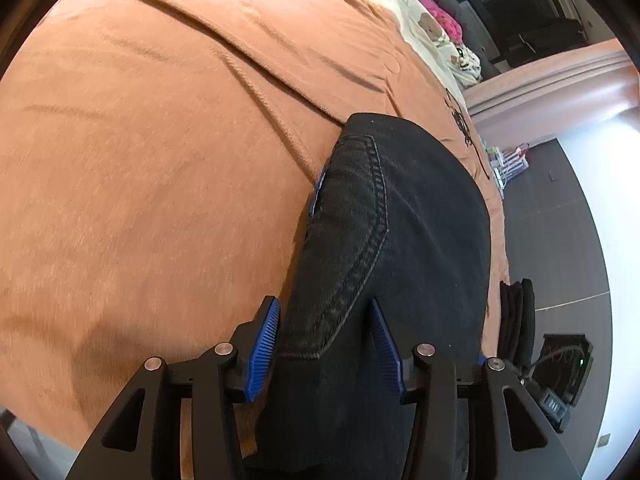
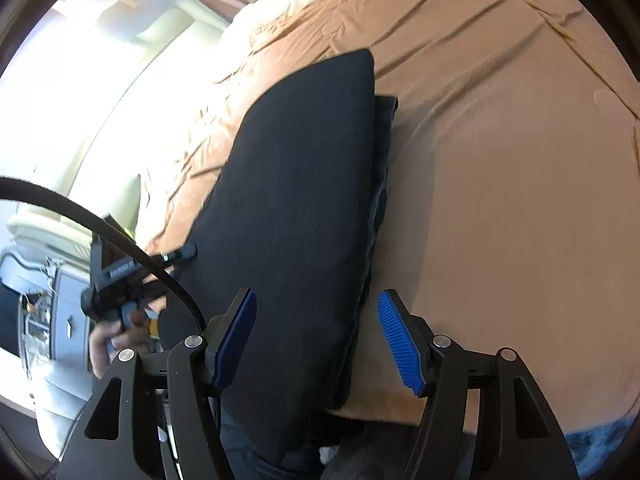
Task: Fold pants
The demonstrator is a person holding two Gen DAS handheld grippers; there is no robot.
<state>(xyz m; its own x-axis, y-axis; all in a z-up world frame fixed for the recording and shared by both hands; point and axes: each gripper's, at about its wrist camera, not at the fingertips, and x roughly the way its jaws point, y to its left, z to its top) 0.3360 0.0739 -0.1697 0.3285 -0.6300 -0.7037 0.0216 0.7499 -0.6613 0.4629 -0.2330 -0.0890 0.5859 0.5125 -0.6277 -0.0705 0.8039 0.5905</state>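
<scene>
Black denim pants [image 1: 400, 220] lie folded in a long stack on the orange blanket [image 1: 160, 160], a stitched back pocket on top. My left gripper [image 1: 324, 302] is open at the near end, the fabric lying between its blue pads without being pinched. In the right wrist view the same pants [image 2: 304, 168] show a smooth top layer. My right gripper [image 2: 318, 294] is open over their right edge, its right pad clear of the cloth above the blanket [image 2: 500, 160]. A hand [image 2: 108, 340] holds the left gripper's body [image 2: 120, 276] at the pants' left side.
Plush toys and a cream pillow [image 1: 436, 20] sit at the bed's far end. Dark floor [image 1: 568, 220] and black items [image 1: 516, 312] lie beyond the bed's right edge. A black cable [image 2: 120, 232] arcs past a bright window [image 2: 80, 60].
</scene>
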